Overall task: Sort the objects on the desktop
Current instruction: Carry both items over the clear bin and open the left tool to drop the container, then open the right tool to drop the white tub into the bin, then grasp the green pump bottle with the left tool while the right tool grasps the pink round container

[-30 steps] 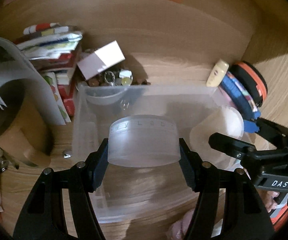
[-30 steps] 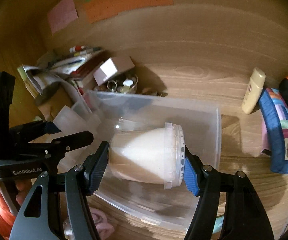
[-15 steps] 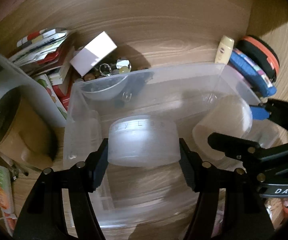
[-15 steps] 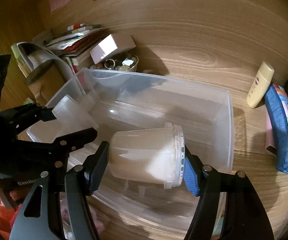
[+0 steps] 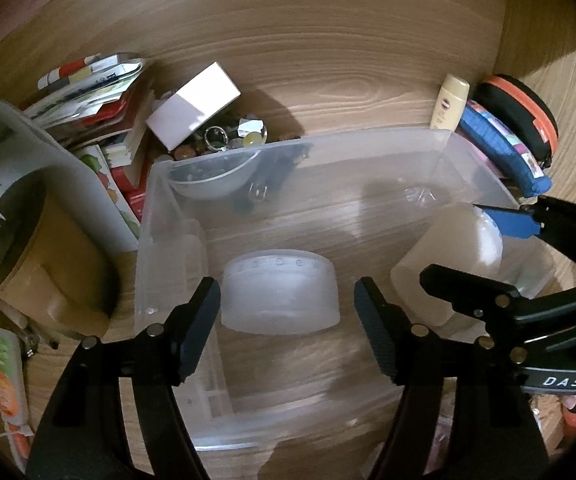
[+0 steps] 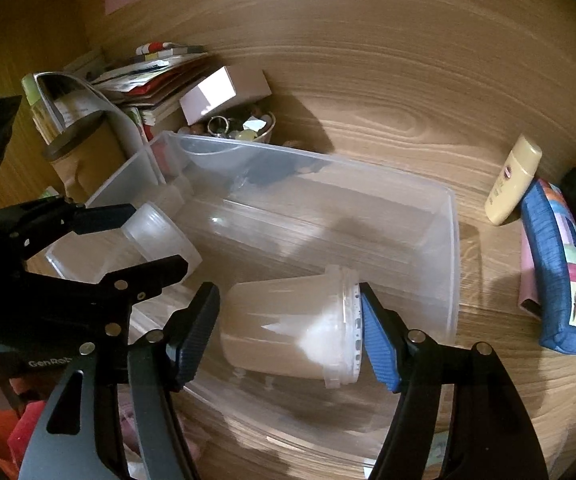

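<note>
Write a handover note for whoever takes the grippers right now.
Left gripper: open, fingers either side of the short frosted jar, which appears to be resting inside the clear bin.
Right gripper: open or barely touching the lidded tub, lying on its side in the bin.
Done: both containers in the bin.
Left: withdraw both grippers; sort the lotion bottle and blue pouch.

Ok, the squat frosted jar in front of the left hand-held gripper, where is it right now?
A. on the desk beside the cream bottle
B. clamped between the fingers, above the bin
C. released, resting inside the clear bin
C: the left hand-held gripper is open, with gaps either side of the squat frosted jar, which sits inside the clear bin.
</note>
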